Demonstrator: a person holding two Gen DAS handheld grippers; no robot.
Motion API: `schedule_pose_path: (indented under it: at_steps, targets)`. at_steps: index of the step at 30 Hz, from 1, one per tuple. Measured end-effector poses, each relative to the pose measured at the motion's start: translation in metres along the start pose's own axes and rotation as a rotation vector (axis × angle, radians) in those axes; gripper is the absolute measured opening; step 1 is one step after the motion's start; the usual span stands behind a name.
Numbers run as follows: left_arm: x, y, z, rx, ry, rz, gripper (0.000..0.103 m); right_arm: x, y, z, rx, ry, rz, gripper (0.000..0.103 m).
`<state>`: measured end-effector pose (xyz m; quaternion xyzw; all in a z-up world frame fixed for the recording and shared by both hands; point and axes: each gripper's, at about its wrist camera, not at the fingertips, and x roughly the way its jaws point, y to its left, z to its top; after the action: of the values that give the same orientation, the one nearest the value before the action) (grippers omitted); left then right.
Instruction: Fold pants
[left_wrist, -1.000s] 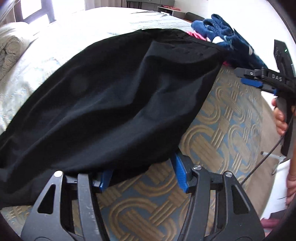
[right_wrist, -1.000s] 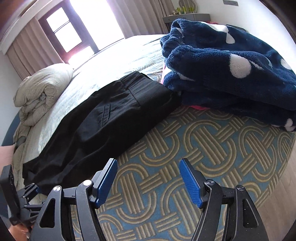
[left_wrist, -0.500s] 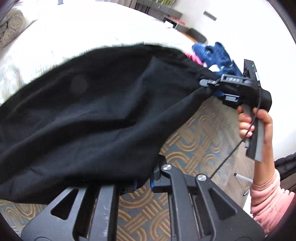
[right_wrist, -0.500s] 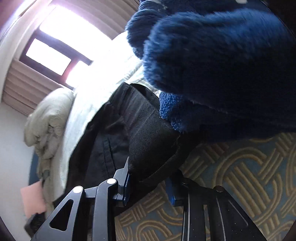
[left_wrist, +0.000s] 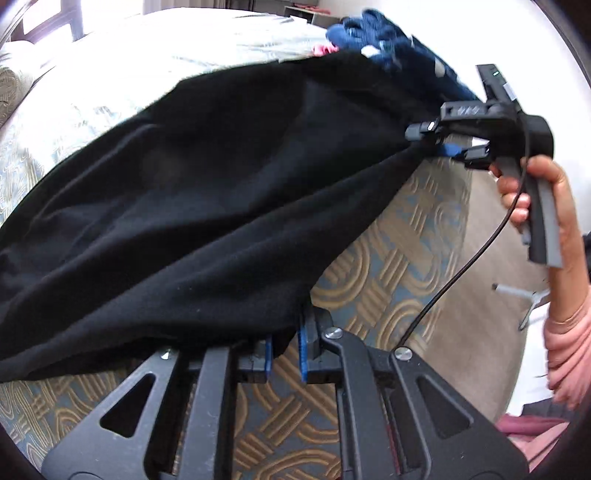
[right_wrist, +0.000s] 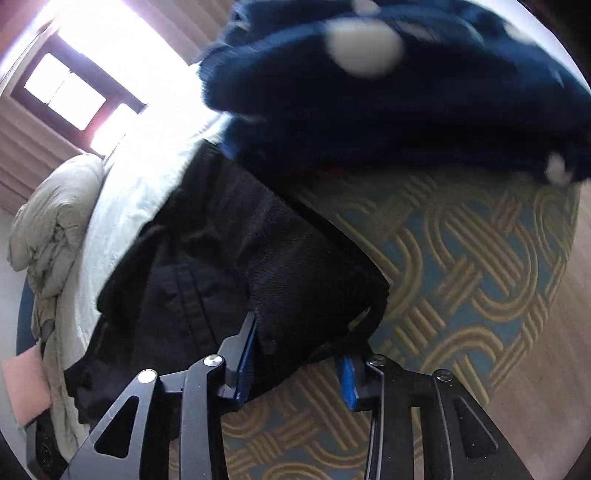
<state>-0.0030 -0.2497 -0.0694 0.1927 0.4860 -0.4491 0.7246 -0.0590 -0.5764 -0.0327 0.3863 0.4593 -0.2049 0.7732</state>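
Both claws now grip the pants (left_wrist: 192, 192): left claw (left_wrist: 284, 350) clamped, right claw (right_wrist: 295, 354) opening

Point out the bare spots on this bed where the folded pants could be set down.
Free: patterned runner between black pants and the bed's edge; pale bedspread beyond the pants, toward the window. Crowded: the corner with the navy dotted blanket, touching the pants.
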Motion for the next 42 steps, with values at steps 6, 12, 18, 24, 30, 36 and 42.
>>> schedule_pose_path:
  at_steps: [6, 12, 18, 24, 30, 36, 42]
  targets:
    - [-0.017, -0.001, -0.004, 0.008, -0.021, 0.012, 0.011, -0.044, 0.003, -0.016, 0.013, -0.148, -0.148, 0.068]
    - [-0.025, -0.001, -0.016, 0.009, 0.008, 0.010, 0.015, -0.086, 0.084, -0.021, -0.267, -0.384, -0.125, 0.068]
    - [-0.037, 0.008, -0.030, -0.032, 0.026, -0.002, 0.015, 0.002, 0.194, -0.022, -0.569, -0.119, 0.155, 0.030]
    - [-0.058, 0.041, -0.039, -0.108, 0.002, 0.045, 0.015, 0.114, 0.245, -0.013, -0.712, 0.047, -0.089, 0.002]
    - [-0.087, 0.096, -0.046, -0.219, -0.080, 0.151, 0.019, 0.139, 0.242, 0.053, -0.533, 0.052, -0.013, 0.003]
    - [-0.122, 0.187, -0.073, -0.475, -0.151, 0.333, 0.040, 0.081, 0.267, -0.008, -0.742, -0.029, -0.044, 0.014]
    - [-0.165, 0.297, -0.140, -0.872, -0.190, 0.476, 0.041, 0.046, 0.320, -0.066, -0.931, -0.035, 0.001, 0.023]
